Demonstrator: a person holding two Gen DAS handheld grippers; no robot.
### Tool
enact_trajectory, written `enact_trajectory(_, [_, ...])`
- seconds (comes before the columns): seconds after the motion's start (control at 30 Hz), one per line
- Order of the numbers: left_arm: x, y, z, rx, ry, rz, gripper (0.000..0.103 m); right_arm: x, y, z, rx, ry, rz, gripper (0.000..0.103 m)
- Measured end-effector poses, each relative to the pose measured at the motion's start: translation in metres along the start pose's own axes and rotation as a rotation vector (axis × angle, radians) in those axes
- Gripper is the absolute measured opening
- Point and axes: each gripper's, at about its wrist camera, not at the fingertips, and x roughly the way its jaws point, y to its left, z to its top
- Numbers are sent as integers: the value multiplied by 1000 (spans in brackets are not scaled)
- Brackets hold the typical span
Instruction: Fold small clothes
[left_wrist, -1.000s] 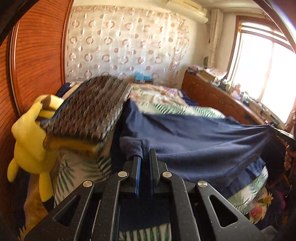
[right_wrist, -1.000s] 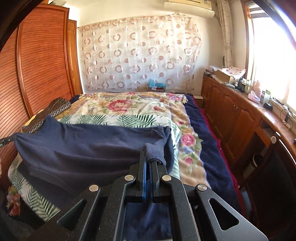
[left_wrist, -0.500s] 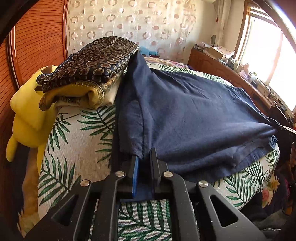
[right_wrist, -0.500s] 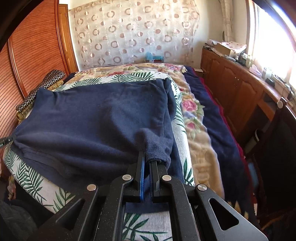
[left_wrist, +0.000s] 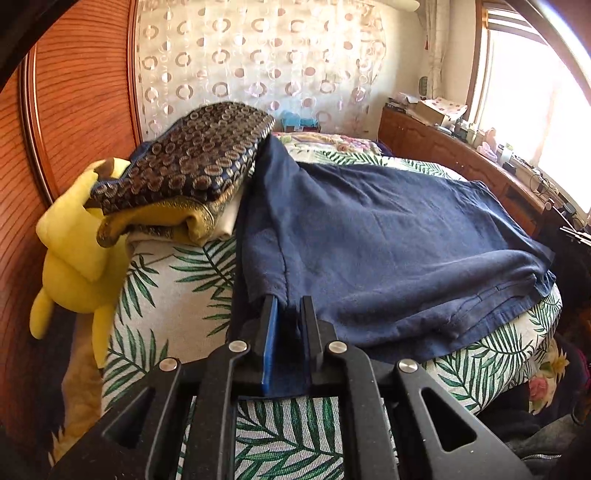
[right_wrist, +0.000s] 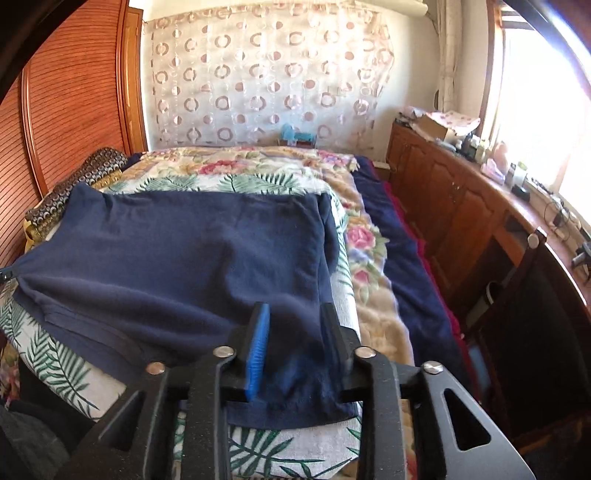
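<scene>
A navy blue garment (left_wrist: 388, 229) lies spread and doubled over on the leaf-print bed cover (left_wrist: 173, 295). In the left wrist view my left gripper (left_wrist: 286, 301) is shut on its near left corner, and the cloth runs up from between the narrow jaws. In the right wrist view the same garment (right_wrist: 184, 251) stretches away to the left. My right gripper (right_wrist: 293, 308) sits low over its near right corner with the jaws opening. The cloth lies loose between the fingers, and the blue pad (right_wrist: 256, 347) stands off it.
A folded pile topped by a dark ring-patterned cloth (left_wrist: 192, 162) sits at the bed's left, beside a yellow plush toy (left_wrist: 70, 266). A wooden wardrobe (left_wrist: 74, 92) stands at the left. A low wooden cabinet (right_wrist: 443, 206) runs along the right, under the window.
Both grippers sank toward the bed and the garment went from stretched in the air to lying on the cover. The right jaws spread apart and let go of the corner.
</scene>
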Motion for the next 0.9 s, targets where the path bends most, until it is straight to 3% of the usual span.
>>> enact_trajectory(0.07, [-5, -1, 1, 5, -10, 8, 17, -5, 6, 2, -5, -17, 7, 47])
enact_trajectory(0.17, [-12, -1, 3, 13, -41, 5, 37, -11, 18, 6, -31, -37, 9, 56])
enact_trajectory(0.27, [-19, -1, 3, 19, -75, 0, 67, -11, 31, 7, -48, -44, 39, 63])
enact_trajectory(0.3, [-20, -1, 4, 20, -88, 2, 84, -9, 36, 7, -53, -45, 58, 66])
enact_trajectory(0.33, [-22, -1, 3, 22, -107, 6, 88, -7, 42, 7, -58, -47, 74, 68])
enact_trajectory(0.5, [-21, 1, 4, 19, -109, 9, 91, 7, 72, 5, -95, -36, 139, 71])
enact_trajectory(0.9, [17, 21, -15, -32, 19, 31, 91, 71, 125, 3, -174, 45, 285, 77])
